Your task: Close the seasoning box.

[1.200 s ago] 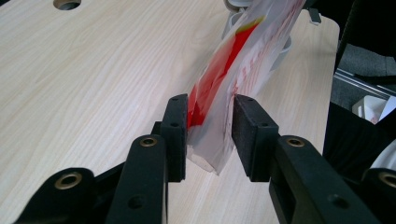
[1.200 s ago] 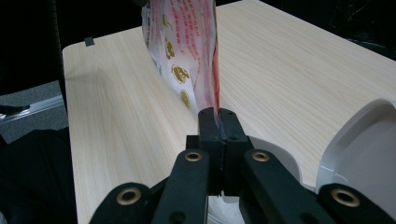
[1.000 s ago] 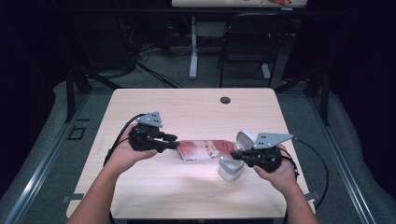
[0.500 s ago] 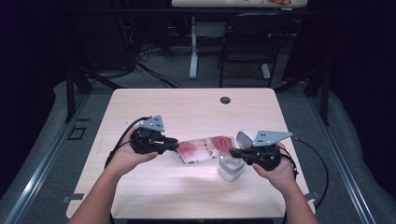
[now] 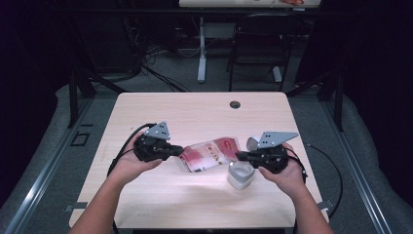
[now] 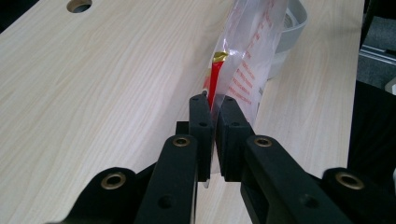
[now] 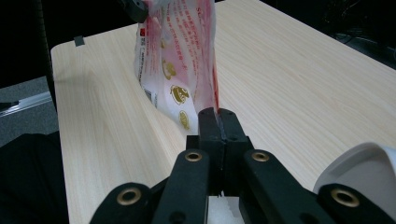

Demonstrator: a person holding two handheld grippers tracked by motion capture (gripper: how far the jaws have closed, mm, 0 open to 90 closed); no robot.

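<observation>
Both grippers, left (image 5: 176, 150) and right (image 5: 240, 156), pinched opposite edges of the plastic bag (image 5: 209, 153), the left having just closed, holding it beside the white cup (image 5: 240, 175), so pulling evenly would likely avoid tearing.

Bag (image 5: 210, 154) sits mid-table (image 5: 195, 114), toward the near edge, strung btwn the two grippers. Left hand-held gripper (image 5: 178, 151) at bag's left end, right hand-held gripper (image 5: 240, 156) at its right end; each w/ a bag edge btwn its jaws, pinched. Left jaws have just been closing onto that edge. Bag's lower edge near the tabletop; can't tell if touching. Cup (image 5: 241, 175) on table just in front of right gripper, below-right of bag. Cable hole (image 5: 235, 104) near far edge, right of center. Chair (image 5: 255, 48) on floor behind table, far right.
</observation>
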